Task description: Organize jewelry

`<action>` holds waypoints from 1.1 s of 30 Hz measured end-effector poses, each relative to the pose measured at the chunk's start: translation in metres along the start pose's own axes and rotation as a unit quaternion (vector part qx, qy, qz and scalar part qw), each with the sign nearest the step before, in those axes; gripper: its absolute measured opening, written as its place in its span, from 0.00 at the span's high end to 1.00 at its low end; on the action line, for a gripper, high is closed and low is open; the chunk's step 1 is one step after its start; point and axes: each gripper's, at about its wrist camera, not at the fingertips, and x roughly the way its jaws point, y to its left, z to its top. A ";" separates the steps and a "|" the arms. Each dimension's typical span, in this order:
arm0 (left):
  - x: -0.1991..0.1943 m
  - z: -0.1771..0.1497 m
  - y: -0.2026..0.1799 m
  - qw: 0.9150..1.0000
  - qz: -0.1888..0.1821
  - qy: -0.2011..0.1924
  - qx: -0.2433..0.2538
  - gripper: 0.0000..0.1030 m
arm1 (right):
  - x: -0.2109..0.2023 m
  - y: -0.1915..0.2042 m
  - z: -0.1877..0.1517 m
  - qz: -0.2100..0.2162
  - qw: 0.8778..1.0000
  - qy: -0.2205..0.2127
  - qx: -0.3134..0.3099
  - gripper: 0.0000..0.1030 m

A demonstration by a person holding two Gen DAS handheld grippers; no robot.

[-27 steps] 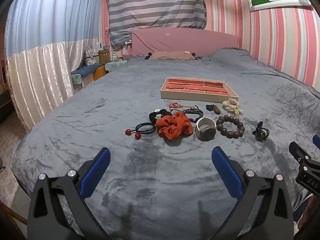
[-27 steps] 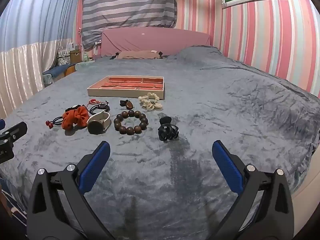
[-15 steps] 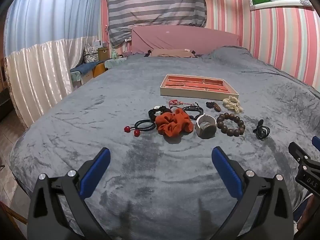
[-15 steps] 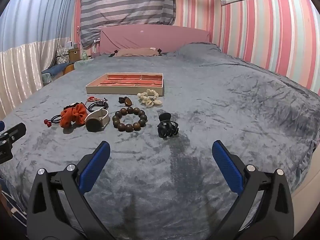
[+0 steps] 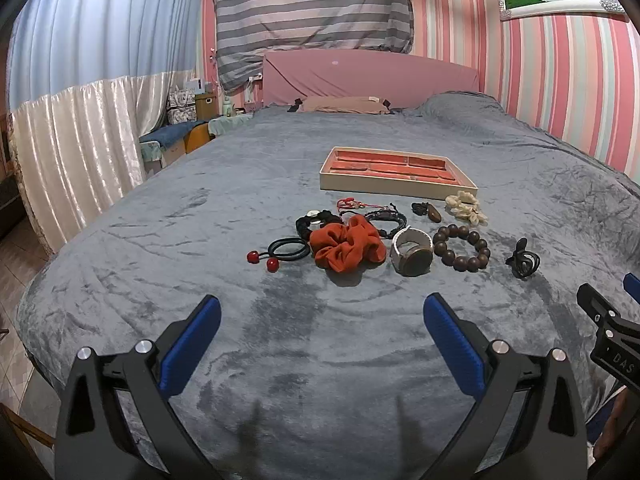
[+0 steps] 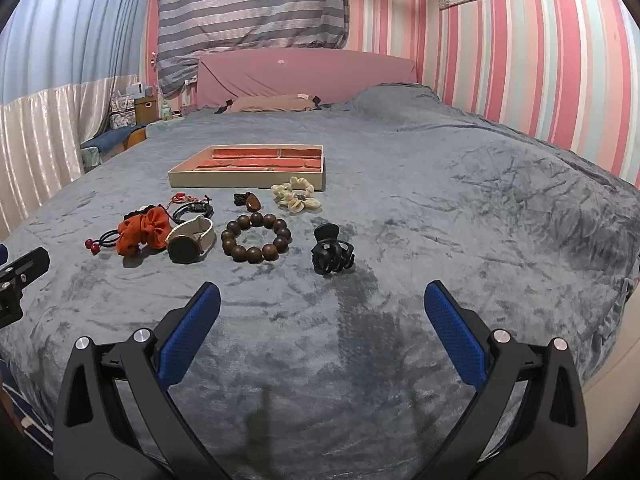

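From the left tongs (image 5: 322, 334), spread wide and empty over the bed's (image 5: 160, 248) near edge, the jewelry lies in a row mid-bed, with the tray (image 5: 396, 184) just behind for sorting. The right tongs (image 6: 322, 320), equally wide and empty, face the hair claw (image 6: 333, 254), probably the nearest pick.

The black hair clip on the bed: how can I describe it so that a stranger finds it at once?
Start at the shallow tray with the red lining on the grey blanket. Nearer than it lies a row of accessories; the black hair clip ends that row, beside the brown bead bracelet. It alone has curved teeth.
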 end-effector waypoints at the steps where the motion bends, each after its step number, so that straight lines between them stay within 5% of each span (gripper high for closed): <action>1: 0.000 0.000 0.000 1.000 0.000 0.000 0.000 0.04 | 0.000 0.000 0.000 -0.001 1.000 0.000 0.000 0.04; 33: 0.003 -0.003 -0.001 1.000 -0.002 0.003 0.000 0.04 | 0.000 -0.001 -0.002 -0.002 1.000 0.001 0.003 0.04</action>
